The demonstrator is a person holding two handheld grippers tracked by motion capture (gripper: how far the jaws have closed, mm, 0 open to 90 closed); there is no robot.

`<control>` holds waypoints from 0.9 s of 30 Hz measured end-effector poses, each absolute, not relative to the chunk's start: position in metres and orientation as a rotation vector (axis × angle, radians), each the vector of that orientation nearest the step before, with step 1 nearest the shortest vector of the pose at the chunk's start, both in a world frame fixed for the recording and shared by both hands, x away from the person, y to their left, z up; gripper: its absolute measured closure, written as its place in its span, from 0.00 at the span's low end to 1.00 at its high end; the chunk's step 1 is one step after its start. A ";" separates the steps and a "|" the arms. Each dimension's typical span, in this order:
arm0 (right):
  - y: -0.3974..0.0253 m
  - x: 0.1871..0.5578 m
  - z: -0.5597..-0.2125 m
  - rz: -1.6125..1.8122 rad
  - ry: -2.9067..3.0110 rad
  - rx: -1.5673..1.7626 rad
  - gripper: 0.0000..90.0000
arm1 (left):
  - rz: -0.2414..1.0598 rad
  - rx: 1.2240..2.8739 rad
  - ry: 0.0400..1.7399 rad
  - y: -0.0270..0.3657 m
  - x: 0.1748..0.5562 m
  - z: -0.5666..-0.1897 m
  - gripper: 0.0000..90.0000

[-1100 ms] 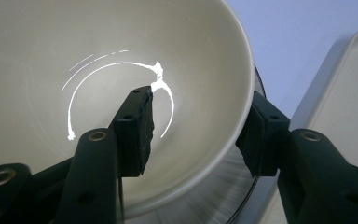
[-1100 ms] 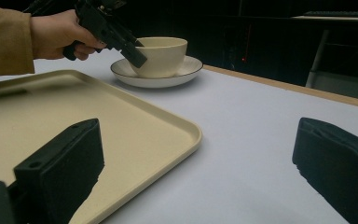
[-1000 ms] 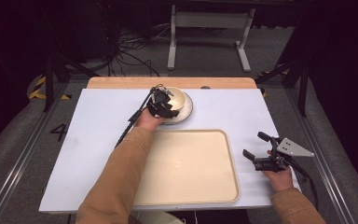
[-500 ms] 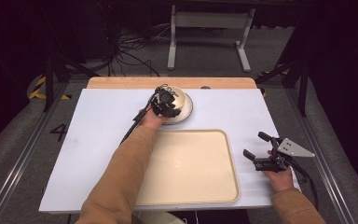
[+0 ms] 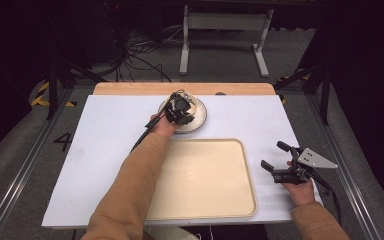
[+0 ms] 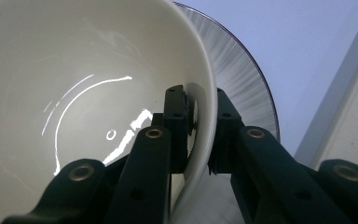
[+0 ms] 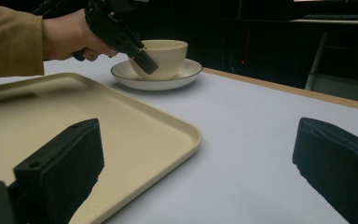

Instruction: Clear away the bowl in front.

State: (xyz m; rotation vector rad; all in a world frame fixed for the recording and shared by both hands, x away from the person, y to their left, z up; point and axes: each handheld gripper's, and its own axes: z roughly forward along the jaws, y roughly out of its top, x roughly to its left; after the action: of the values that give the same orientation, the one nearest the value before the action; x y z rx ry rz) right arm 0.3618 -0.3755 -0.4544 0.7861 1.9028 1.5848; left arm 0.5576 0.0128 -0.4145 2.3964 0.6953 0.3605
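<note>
A cream bowl (image 5: 194, 105) stands on a dark-rimmed white plate (image 5: 199, 123) at the back middle of the table. My left gripper (image 5: 180, 111) is shut on the bowl's near rim. In the left gripper view, one jaw is inside the bowl (image 6: 74, 70) and the other outside, both pressed against its wall, with the plate (image 6: 244, 74) below. The right gripper view shows the bowl (image 7: 168, 55) resting upright on the plate (image 7: 161, 84) with the left gripper (image 7: 140, 58) at its side. My right gripper (image 5: 272, 155) is open, holding nothing, right of the tray.
A large cream tray (image 5: 205, 200) lies bare at the front middle of the white table top (image 5: 105, 140); its corner (image 7: 186, 135) lies close to my right gripper's left jaw. A wooden strip (image 5: 130, 88) edges the table's far side. Dark floor, cables and a stand lie beyond.
My left gripper has shifted slightly right at the bowl's rim. The right gripper, tray and plate have not moved.
</note>
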 end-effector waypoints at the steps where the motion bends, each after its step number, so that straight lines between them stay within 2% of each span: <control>1: -0.375 0.362 -0.454 1.585 1.903 0.786 0.02 | 0.370 2.401 0.693 0.012 0.557 -0.414 0.91; 6: -0.376 0.362 -0.454 1.586 1.902 0.787 0.02 | 0.420 2.435 0.643 0.011 0.555 -0.412 0.93; 27: -0.376 0.362 -0.454 1.585 1.902 0.788 0.02 | 0.364 2.410 0.624 0.026 0.543 -0.382 0.91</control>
State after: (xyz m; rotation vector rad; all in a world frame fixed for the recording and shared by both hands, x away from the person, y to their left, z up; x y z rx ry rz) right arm 0.3619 -0.3755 -0.4544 0.7884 1.9020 1.5852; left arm 0.5427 0.0255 -0.3816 2.4104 0.6236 0.3635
